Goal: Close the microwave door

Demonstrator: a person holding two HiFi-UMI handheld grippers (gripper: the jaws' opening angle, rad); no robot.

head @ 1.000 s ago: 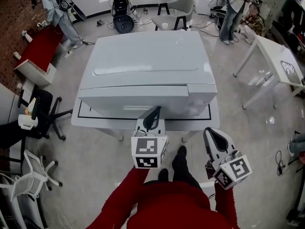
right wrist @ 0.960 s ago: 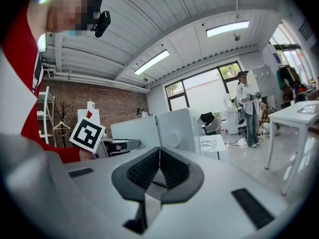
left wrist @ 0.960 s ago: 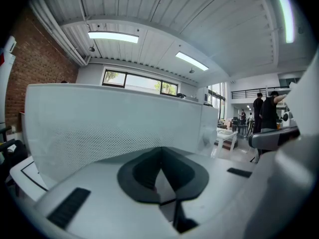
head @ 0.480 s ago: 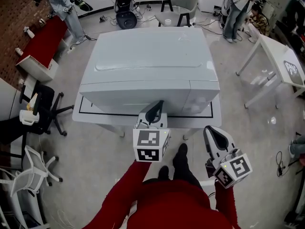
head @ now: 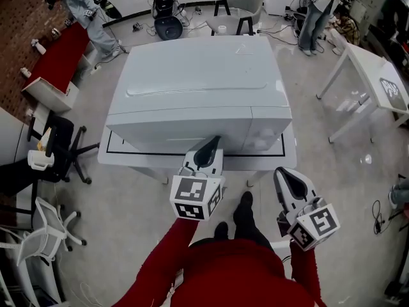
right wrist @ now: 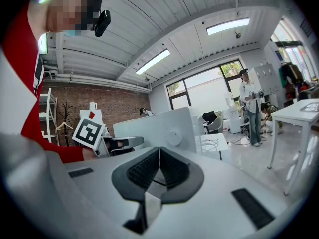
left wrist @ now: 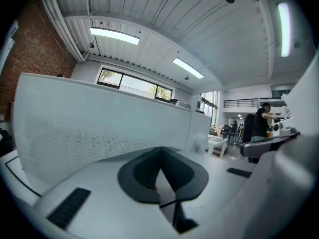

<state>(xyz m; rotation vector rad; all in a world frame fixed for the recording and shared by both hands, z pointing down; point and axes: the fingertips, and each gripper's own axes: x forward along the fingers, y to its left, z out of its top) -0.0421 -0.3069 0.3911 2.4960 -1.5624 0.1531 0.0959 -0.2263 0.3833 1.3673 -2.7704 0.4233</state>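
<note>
Pressed together as a blunt pusher, the left tongs point(head: 212, 142) sit at the microwave point(head: 198, 75) door point(head: 179, 132), seemingly flush; right tongs point(head: 282, 174), likewise together, idle aside.

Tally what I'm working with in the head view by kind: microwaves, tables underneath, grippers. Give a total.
microwave: 1
table under it: 1
grippers: 2, the left gripper and the right gripper, jaws together on both
total: 4
</note>
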